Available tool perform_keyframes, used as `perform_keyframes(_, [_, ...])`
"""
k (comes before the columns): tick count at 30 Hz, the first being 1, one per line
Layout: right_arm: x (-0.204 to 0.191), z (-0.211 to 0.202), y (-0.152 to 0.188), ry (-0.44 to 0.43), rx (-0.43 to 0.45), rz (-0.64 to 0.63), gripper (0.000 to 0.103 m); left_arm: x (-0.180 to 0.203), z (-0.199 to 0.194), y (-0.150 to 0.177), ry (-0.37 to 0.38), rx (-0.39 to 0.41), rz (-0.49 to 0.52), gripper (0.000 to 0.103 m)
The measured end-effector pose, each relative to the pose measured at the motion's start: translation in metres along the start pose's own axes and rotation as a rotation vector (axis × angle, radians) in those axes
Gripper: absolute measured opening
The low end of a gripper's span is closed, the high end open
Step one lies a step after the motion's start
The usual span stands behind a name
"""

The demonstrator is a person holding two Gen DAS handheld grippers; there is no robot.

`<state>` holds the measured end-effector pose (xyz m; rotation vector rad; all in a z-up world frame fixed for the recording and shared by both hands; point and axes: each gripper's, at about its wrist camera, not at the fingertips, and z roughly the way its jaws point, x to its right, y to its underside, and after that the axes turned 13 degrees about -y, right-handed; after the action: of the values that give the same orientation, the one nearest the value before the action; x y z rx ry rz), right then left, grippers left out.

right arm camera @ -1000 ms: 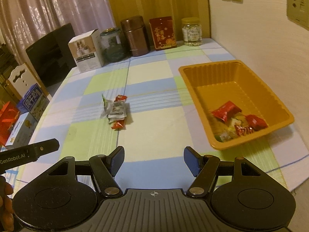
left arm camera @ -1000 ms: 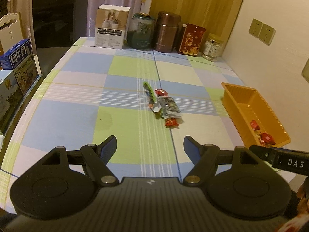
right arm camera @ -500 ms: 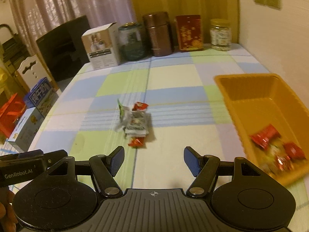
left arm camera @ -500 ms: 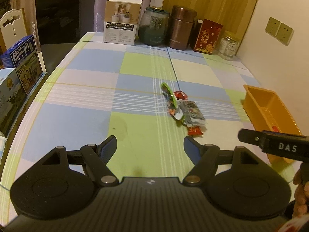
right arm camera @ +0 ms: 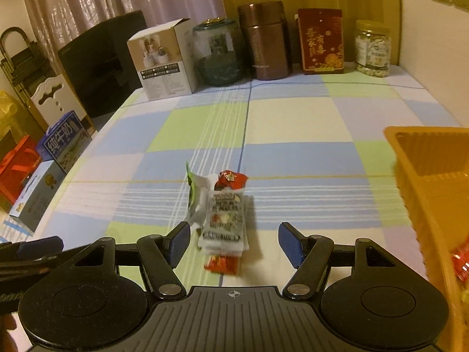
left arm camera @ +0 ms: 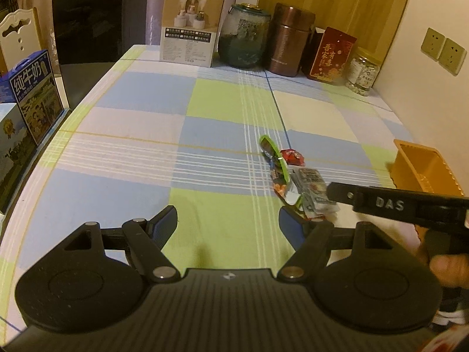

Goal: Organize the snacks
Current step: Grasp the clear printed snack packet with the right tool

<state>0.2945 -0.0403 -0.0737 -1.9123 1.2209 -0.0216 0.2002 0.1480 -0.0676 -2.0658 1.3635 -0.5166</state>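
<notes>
- The right gripper point(right arm camera: 234, 242) is held wide open and low over the table point(right arm camera: 293, 117), with nothing between its fingers.
- A small pile of snack packets point(right arm camera: 224, 220) is seen right in front of it, near the middle of the table, and the near end of the pile lies between the blue finger pads point(right arm camera: 288, 243).
- In the pile, a grey packet point(right arm camera: 225, 218) is laid on top, a red packet point(right arm camera: 231, 180) is at the far end, another red one point(right arm camera: 221, 264) is at the near end, and a green and white one point(right arm camera: 192, 190) is on the left.
- The orange tray point(right arm camera: 425, 176) is set by the right edge of the table, with a red snack point(right arm camera: 461, 264) inside.
- The left gripper point(left arm camera: 228, 224) is also held wide open and holds nothing.
- Boxes, jars and a brown can point(right arm camera: 265, 41) are lined up along the far edge of the table.
</notes>
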Motion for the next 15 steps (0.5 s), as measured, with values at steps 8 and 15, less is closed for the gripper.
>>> perform_keyframes(8, [0.003, 0.040, -0.007, -0.003, -0.038, -0.029, 0.057, -0.004, 0.020, 0.000, -0.004, -0.024, -0.023, 0.074])
perform_keyframes(15, [0.009, 0.058, -0.008, 0.009, -0.073, -0.032, 0.051, -0.005, 0.030, -0.001, -0.006, -0.039, -0.028, 0.074])
